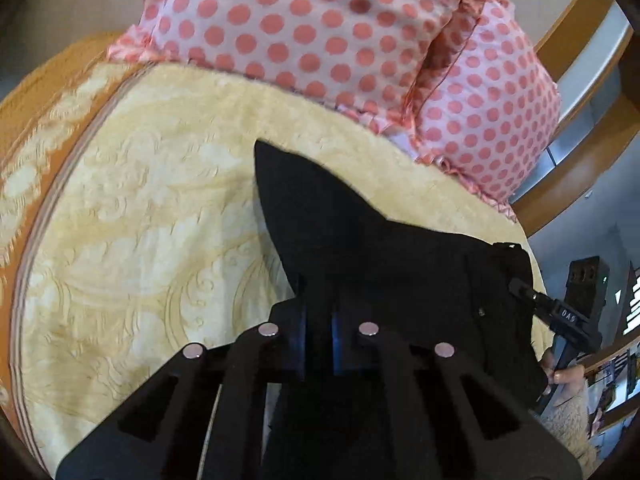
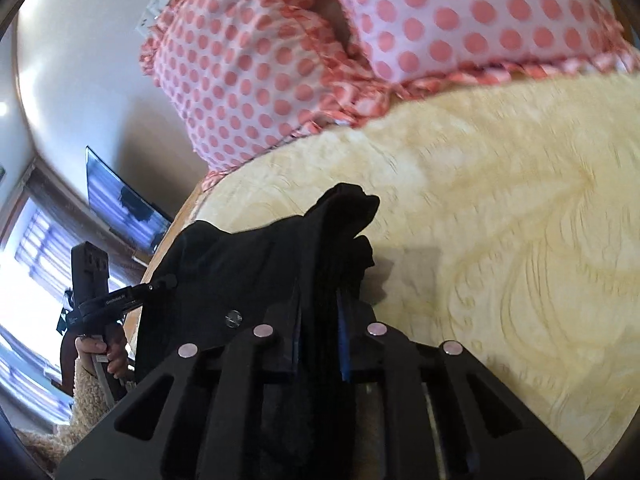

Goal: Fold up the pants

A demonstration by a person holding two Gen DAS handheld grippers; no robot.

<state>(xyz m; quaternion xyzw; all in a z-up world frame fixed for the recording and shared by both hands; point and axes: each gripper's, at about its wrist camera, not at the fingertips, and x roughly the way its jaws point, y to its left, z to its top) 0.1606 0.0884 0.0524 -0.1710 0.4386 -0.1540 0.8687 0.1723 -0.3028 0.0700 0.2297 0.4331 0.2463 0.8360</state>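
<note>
The black pants (image 1: 360, 240) are held above a bed covered with a cream patterned bedspread (image 1: 140, 200). The garment is gripped at two separate places, one by each tool. In the left wrist view, the left gripper (image 1: 319, 344) is seen with its jaws drawn narrow on a fold of black fabric, which rises forward from the jaws to a pointed corner. In the right wrist view, the right gripper (image 2: 319, 344) is seen with its jaws likewise closed on a bunched, pleated edge of the pants (image 2: 280, 248), with a small metal button visible on the cloth just beside the left finger.

The cloth spans between the two grippers. In the left view the right gripper (image 1: 560, 316) is found at the far right end of the fabric; in the right view the left gripper (image 2: 120, 300) is found at the far left end. The long axis of the held span is therefore judged to run side to side, across both tools, with each about equally near its own end.

Two pink polka-dot pillows (image 1: 340, 28) lie at the head of the bed, beyond the pants and apart from them.

The step in hand is judged to be the carrying of a held edge. Whether the rest of the garment touches the bed cannot be told.
</note>
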